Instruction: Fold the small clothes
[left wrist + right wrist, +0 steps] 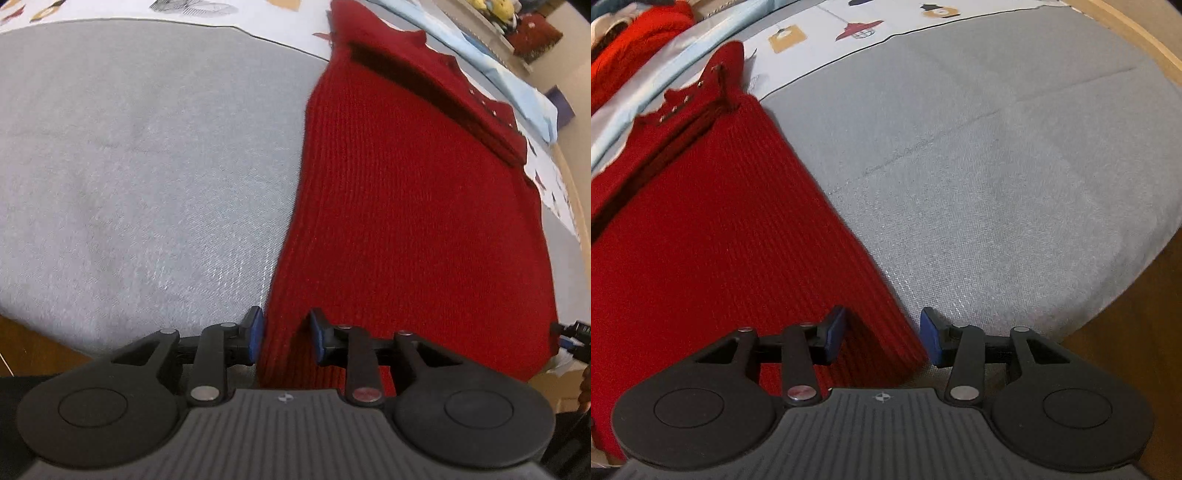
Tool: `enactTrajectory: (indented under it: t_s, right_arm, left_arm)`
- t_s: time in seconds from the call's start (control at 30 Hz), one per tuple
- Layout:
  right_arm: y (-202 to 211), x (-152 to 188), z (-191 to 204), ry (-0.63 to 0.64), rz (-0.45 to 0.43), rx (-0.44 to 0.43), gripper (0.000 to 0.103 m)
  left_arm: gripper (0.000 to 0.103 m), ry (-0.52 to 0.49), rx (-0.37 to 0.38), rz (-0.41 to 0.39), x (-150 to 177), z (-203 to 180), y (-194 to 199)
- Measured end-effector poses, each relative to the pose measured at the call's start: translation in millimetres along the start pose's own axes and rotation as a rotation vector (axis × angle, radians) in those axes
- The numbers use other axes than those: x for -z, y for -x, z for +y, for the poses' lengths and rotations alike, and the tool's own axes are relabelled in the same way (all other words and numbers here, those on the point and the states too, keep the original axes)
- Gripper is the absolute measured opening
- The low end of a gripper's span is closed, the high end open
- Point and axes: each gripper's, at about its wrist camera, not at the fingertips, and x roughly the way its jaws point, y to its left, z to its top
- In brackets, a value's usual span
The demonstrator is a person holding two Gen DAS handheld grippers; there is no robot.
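Note:
A red ribbed knit garment [406, 221] lies flat on a grey padded mat [147, 166], with a folded band and small buttons at its far end. My left gripper [286, 334] stands open, its blue pads straddling the garment's near left corner without pinching it. In the right wrist view the same garment [701, 240] fills the left half over the mat [997, 166]. My right gripper [882, 334] is open over the near right corner: one pad is over the knit, the other is just off its edge.
A white sheet printed with lamps [857, 29] lies beyond the mat. A light blue cloth [517, 88] and a pile of red clothing [635, 44] sit behind the garment. Wooden surface [1126, 350] shows past the mat's near edge.

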Motion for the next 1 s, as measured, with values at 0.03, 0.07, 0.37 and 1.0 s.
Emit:
enactTrajectory:
  t_s: [0.03, 0.07, 0.37, 1.0]
  right_arm:
    - [-0.4, -0.4, 2.0, 0.008, -0.006, 0.003, 0.05]
    - [-1.3, -0.7, 3.5, 0.011, -0.008, 0.007, 0.05]
    - [-5.7, 1.4, 16.7, 0.079, -0.016, -0.002, 0.035]
    - [0.8, 4.1, 29.2, 0.132, -0.043, -0.047, 0.012]
  left_arm:
    - [0.031, -0.006, 0.0, -0.004, -0.8, -1.0, -0.8]
    - [0.031, -0.008, 0.0, -0.005, -1.8, -1.7, -2.3]
    - [0.029, -0.092, -0.034, -0.026, 6.9, -13.3, -2.6]
    - [0.01, -0.149, -0.029, -0.08, 7.8, -26.1, 6.4]
